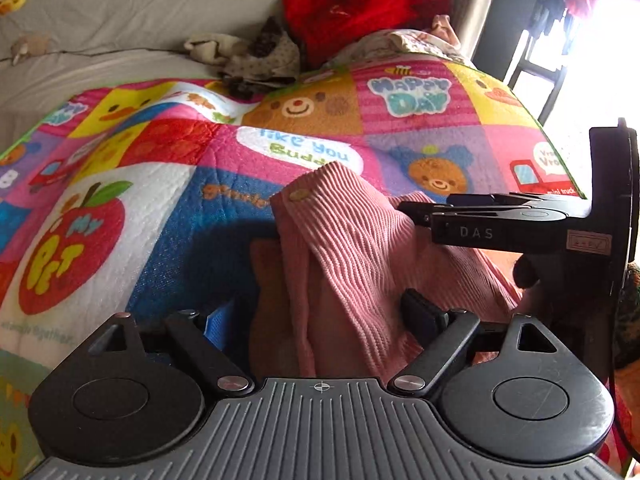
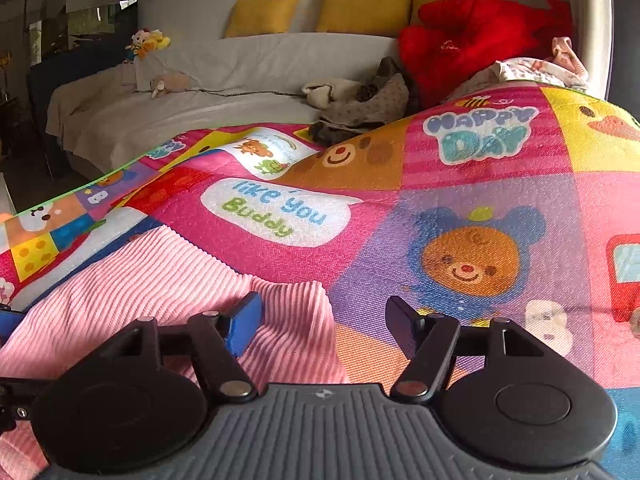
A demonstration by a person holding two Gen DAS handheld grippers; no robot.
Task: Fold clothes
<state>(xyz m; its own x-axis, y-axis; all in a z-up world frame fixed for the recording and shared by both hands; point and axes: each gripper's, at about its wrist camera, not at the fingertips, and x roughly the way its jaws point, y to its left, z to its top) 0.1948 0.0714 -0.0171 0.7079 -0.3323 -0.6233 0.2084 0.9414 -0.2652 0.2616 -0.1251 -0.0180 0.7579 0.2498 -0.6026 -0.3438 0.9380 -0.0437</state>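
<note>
A pink ribbed knit garment (image 1: 344,256) with a small button lies bunched on the colourful cartoon play mat (image 1: 168,208). My left gripper (image 1: 320,320) is open, its jaws wide apart with the garment draped between and over them. The right gripper (image 1: 472,220) reaches in from the right edge at the garment's right side. In the right wrist view the garment (image 2: 160,300) lies flat at the lower left. My right gripper (image 2: 322,320) is open, its blue-padded left finger (image 2: 244,324) resting on the garment's edge and its right finger over bare mat (image 2: 480,200).
A bed with a grey sheet (image 2: 200,92) lies behind the mat, with yellow pillows (image 2: 360,8), a red plush cushion (image 2: 472,40), a heap of grey-beige clothes (image 2: 360,108) and small soft toys (image 2: 148,42). More clothes (image 2: 532,68) lie at the mat's far right.
</note>
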